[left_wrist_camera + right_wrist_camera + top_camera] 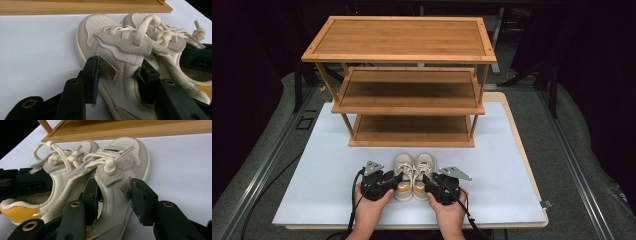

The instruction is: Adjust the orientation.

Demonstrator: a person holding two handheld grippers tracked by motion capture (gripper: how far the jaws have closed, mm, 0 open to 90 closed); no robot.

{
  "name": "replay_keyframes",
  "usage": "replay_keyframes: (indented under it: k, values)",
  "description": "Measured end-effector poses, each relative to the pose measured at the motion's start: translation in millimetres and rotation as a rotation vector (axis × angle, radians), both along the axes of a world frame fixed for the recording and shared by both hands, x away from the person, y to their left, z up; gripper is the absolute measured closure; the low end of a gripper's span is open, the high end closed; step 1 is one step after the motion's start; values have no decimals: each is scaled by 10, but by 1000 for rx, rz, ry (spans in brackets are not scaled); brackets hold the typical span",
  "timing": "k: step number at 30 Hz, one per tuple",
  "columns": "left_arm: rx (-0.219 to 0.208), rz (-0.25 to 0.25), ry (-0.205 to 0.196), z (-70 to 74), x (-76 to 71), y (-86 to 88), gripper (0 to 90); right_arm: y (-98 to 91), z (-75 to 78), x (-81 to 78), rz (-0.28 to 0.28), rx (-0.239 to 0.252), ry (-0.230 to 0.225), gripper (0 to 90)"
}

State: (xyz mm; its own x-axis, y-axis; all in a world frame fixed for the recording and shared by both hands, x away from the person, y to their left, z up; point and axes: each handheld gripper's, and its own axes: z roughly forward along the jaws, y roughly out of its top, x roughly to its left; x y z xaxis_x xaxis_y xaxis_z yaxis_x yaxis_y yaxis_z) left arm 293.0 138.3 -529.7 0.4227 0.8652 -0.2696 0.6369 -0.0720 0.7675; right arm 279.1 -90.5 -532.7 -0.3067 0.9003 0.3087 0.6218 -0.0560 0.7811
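The white-topped table carries a wooden shoe rack, with a pair of cream sneakers just before the rack.

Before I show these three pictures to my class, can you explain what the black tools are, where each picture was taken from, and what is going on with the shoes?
A person holds two hand-held clamps, the left gripper and the right gripper. One picture looks down from above the table; the other two come from cameras riding on each clamp. A pair of small cream shoes stands before a wooden shoe rack. In the close-ups, each clamp's jaws straddle one side wall of a shoe: the left gripper on the left shoe, the right gripper on the right shoe. The pads look pressed against the sides.
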Motion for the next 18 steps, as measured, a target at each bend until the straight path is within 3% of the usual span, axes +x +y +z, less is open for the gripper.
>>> replay_keyframes:
  k: [8,11,18]
  values:
    - [-16,1,-4,-16,-1,16,580,-2,17,10,18,-14,12,589]
    - [-29,-1,-12,-30,-7,30,578,-7,5,2,17,4,7,586]
    - [-35,-1,-17,-38,-12,37,576,-17,-9,13,21,-7,-16,559]
